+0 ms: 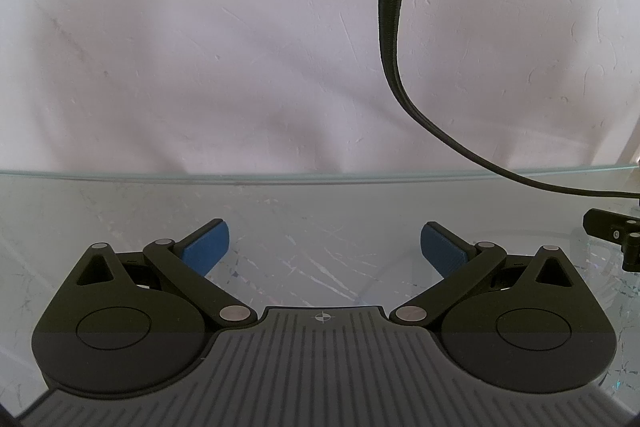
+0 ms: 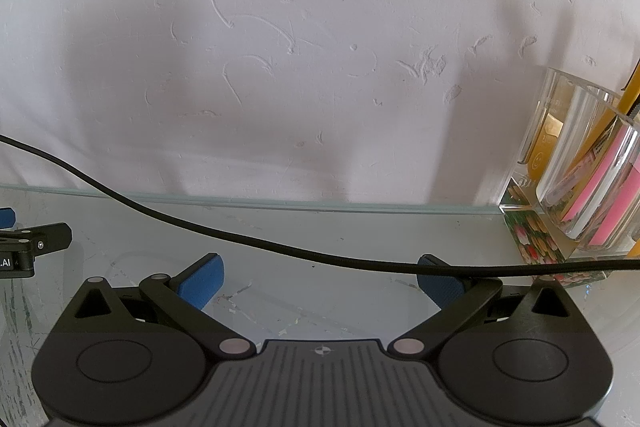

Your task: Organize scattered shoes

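Shoes: none visible in either wrist view; whereabouts cannot be told from these frames.

Left gripper (image 1: 325,247): low over glass tabletop (image 1: 280,227), blue-padded fingers (image 1: 206,247) spread wide, nothing between them. Bare glass in the gap and ahead as far as the far edge.

Right gripper (image 2: 320,281): likewise low over glass tabletop (image 2: 320,227), blue pads (image 2: 202,283) spread wide, nothing pinched. Black cable (image 2: 240,239) draped across the view from upper left to right, passing in front of the right-hand finger.

Neighbouring tool: part of the right gripper (image 1: 616,239) showing at the right margin of the left wrist view; part of the left gripper (image 2: 28,247) showing at the left margin of the right wrist view. Side by side, apart, open glass between.

Cable (image 1: 394,27): in the left wrist view, hanging from the top, curving down and off to the right above the table's far edge.

Tabletop edge: far rim of the glass running left to right across both views, meeting a white rough-plastered wall (image 1: 200,47) directly behind. Scratches and flecks visible through the glass.

Clear holder (image 2: 580,163): far right on the glass against the wall, transparent, holding yellow and pink items; floral-printed block (image 2: 532,239) at its base. Near the right gripper's right side; room to the left and centre open.
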Motion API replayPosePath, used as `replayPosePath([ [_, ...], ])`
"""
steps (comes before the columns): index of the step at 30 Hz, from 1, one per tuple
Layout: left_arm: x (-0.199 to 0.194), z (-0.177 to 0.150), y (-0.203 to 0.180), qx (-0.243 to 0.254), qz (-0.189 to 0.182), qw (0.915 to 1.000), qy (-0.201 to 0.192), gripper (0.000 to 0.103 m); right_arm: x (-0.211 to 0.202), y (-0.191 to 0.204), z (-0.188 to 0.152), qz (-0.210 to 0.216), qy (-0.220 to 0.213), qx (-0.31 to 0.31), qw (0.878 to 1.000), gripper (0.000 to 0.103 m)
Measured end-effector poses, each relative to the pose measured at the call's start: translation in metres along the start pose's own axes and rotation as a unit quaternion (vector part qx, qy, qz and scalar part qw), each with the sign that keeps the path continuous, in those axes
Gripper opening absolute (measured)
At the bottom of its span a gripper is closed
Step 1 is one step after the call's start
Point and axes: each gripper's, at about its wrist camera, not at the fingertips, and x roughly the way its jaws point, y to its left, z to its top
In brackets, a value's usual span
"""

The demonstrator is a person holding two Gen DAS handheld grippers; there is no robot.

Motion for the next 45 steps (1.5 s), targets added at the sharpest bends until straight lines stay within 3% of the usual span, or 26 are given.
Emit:
replayPosePath([
  [45, -0.0051, -0.0031, 0.0010, 0.000, 0.000, 1.0000, 0.000, 0.103, 0.0020, 0.0014, -0.0004, 0.000, 0.000, 0.000, 1.000, 0.103],
])
